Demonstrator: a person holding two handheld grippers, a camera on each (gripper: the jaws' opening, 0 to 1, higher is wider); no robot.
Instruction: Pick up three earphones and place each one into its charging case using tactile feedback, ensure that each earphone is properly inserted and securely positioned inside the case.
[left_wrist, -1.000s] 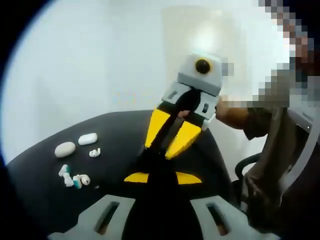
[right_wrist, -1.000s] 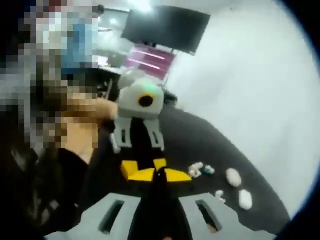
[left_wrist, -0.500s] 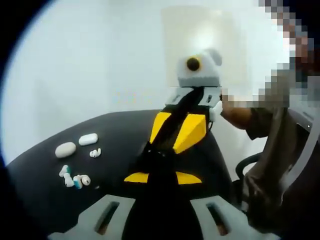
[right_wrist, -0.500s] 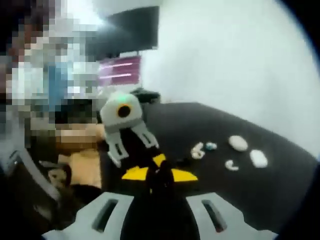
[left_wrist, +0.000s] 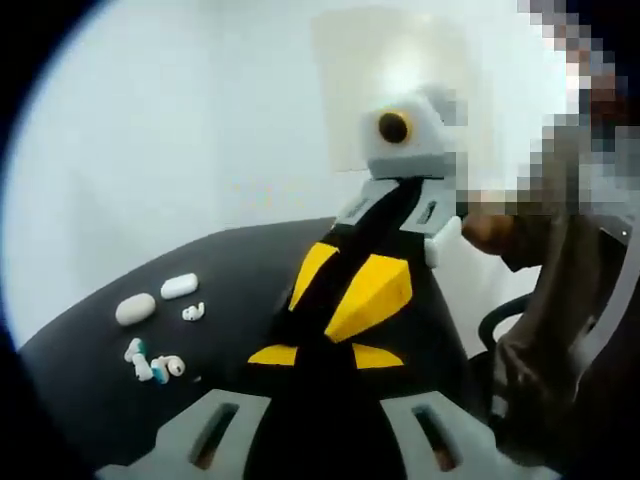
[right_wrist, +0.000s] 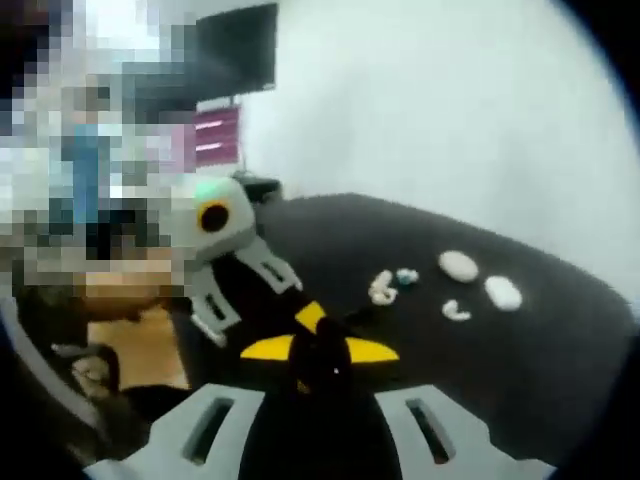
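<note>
On the black table (left_wrist: 110, 400), two white charging cases (left_wrist: 135, 308) (left_wrist: 179, 286) lie at the left, with a single white earphone (left_wrist: 193, 312) beside them. A small cluster of white and teal earphones (left_wrist: 152, 364) lies nearer. My left gripper (left_wrist: 322, 355) is shut and holds nothing. My right gripper (left_wrist: 318, 318) reaches in from the right, its yellow fingers (left_wrist: 372, 292) closed together, tip close to my left one. In the right gripper view my right gripper (right_wrist: 320, 350) is shut, with the cases (right_wrist: 458, 265) (right_wrist: 502, 292), the lone earphone (right_wrist: 455, 311) and the cluster (right_wrist: 385, 285) beyond it.
A person's hand (left_wrist: 485, 228) holds the right gripper, and their dark clothing (left_wrist: 560, 330) is at the right. A dark screen (right_wrist: 235, 45) hangs on the far wall. The table edge (left_wrist: 445, 310) drops off at the right, near a chair.
The right gripper has swung and tilted in the left gripper view, its lens box rising. The right gripper view has turned toward the table. The earphones and cases lie as before.
</note>
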